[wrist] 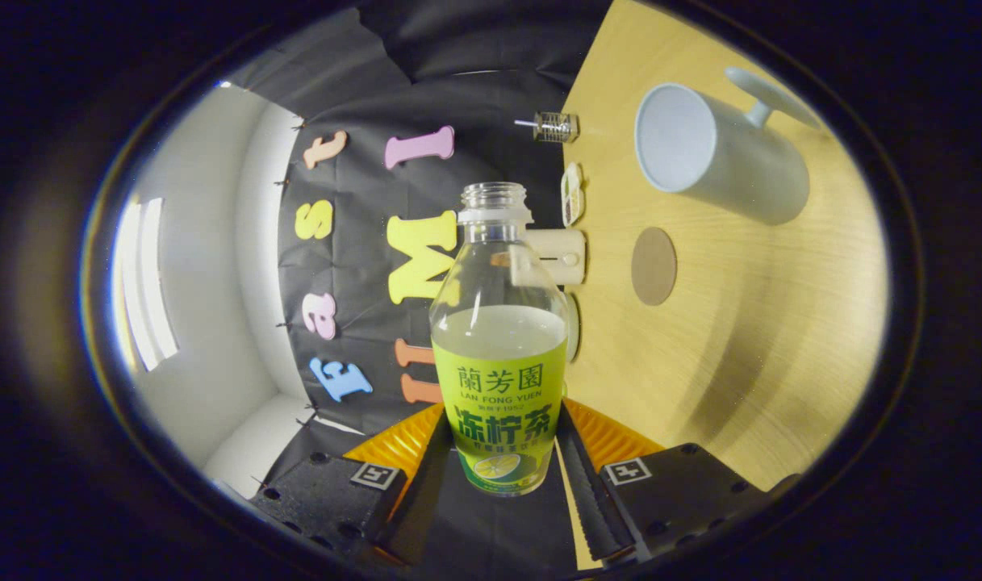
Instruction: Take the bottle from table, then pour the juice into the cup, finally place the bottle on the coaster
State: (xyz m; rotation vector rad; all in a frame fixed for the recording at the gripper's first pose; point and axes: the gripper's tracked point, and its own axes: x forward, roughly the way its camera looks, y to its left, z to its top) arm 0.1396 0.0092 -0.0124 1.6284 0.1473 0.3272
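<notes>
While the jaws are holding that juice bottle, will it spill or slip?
It could spill: the bottle has no cap, and it is already tipped relative to the table. It probably feels fairly heavy, since juice fills it to above the label. It may be a bit slippery, because the wrap looks glossy, though the gripper has both jaws pressed on its sides.

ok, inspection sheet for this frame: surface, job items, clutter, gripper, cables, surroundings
Surface: wooden table, seen rolled sideways, so the gripper is tipped.
Job's things: bottle uncapped, part full of juice, held between the fingers; cup empty, beyond the bottle; round coaster between bottle and cup.
Clutter: small glass jar, a small patterned object and a cream block along the table's far edge.
Gripper: gripper shut on the bottle's labelled lower body.
Cables: nothing seen.
Surroundings: black cloth wall, white wall beside it.
</notes>
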